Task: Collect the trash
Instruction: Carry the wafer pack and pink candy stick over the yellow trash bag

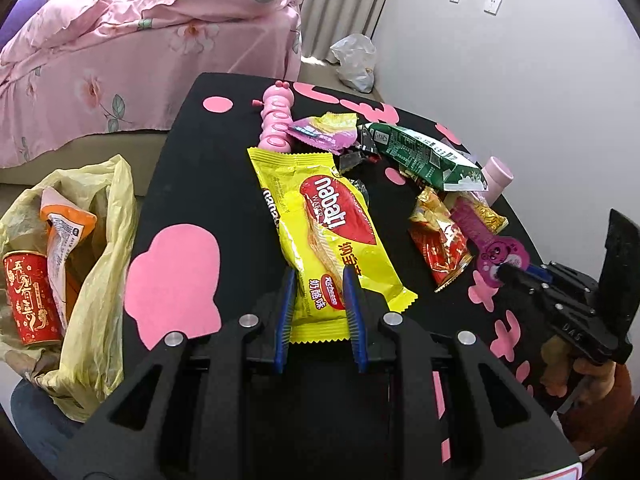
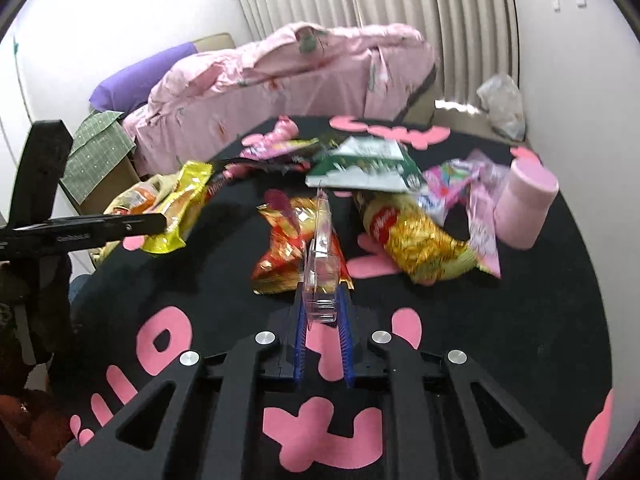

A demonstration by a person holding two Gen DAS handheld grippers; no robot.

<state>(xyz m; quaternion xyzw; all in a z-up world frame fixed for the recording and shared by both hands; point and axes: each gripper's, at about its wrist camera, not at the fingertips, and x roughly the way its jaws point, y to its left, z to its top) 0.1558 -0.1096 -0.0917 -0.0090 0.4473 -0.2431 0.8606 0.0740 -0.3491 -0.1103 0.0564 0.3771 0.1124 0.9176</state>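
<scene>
My left gripper (image 1: 319, 276) is shut on the near end of a yellow Nabati wafer wrapper (image 1: 320, 224) above the black table (image 1: 208, 168). My right gripper (image 2: 322, 300) is shut on a clear plastic blister pack (image 2: 320, 264) with a purple card back (image 1: 500, 254); the right gripper also shows in the left wrist view (image 1: 505, 272). A yellowish trash bag (image 1: 100, 264) hangs open left of the table, holding a red can (image 1: 30, 300) and an orange packet (image 1: 66, 236). More wrappers lie on the table: green (image 1: 424, 156), red-gold (image 1: 440, 248), pink-yellow (image 1: 324, 130).
A pink caterpillar toy (image 1: 276, 120) and a pink cup (image 1: 498, 178) stand among the wrappers. A bed with pink bedding (image 1: 140, 52) is behind the table. A white plastic bag (image 1: 356, 62) lies on the floor by the curtain.
</scene>
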